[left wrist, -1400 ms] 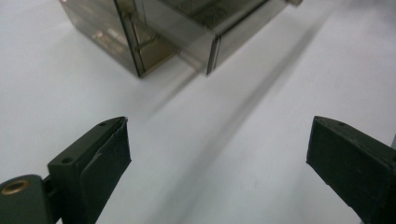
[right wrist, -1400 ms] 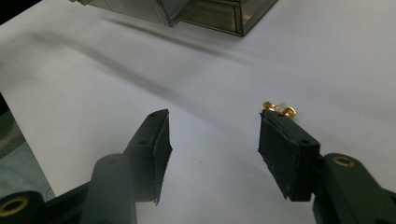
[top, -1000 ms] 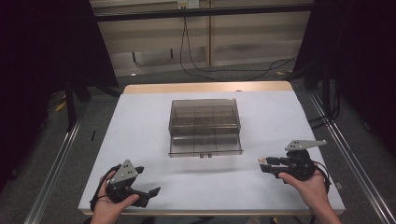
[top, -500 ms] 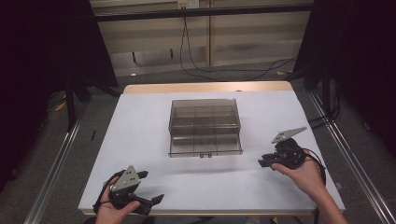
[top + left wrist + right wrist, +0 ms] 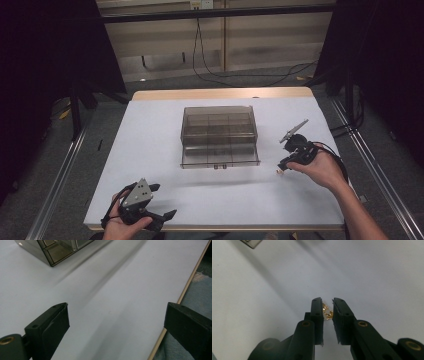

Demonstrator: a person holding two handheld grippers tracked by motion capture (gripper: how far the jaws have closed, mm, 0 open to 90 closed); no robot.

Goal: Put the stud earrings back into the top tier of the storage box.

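- Bench (image 5: 165, 150): white top, wood edge at the far side. Biggest thing here.
- Organizer box (image 5: 219, 136): smoky clear plastic w/ small compartments, sits mid-bench, well apart from both hands. Looks rigid, light; walls likely scratch or crack if knocked. Compartments look empty from the high view, can't be sure.
- Left tool (image 5: 152, 202): near front-left corner of bench, jaws spread wide, nothing between them; the left gripper view looks along bare bench w/ a box corner (image 5: 53, 252) far off.
- Right tool (image 5: 281, 167): right of box, near its front corner, tips angled down toward the bench. Jaws have just been closing, now nearly together, pinching the gold part.
- Gold metal part (image 5: 327, 311): tiny, shiny, looks like a stamped terminal or clip, caught between the pads (image 5: 318, 312) at their tips. Judgement: very light, stiff but thin, so easy to bend; smooth metal, could slip or flick out. Best held across its flat sides, gentle squeeze, deep enough on the pads.
- Labels/writing: none readable on box, tools or part.
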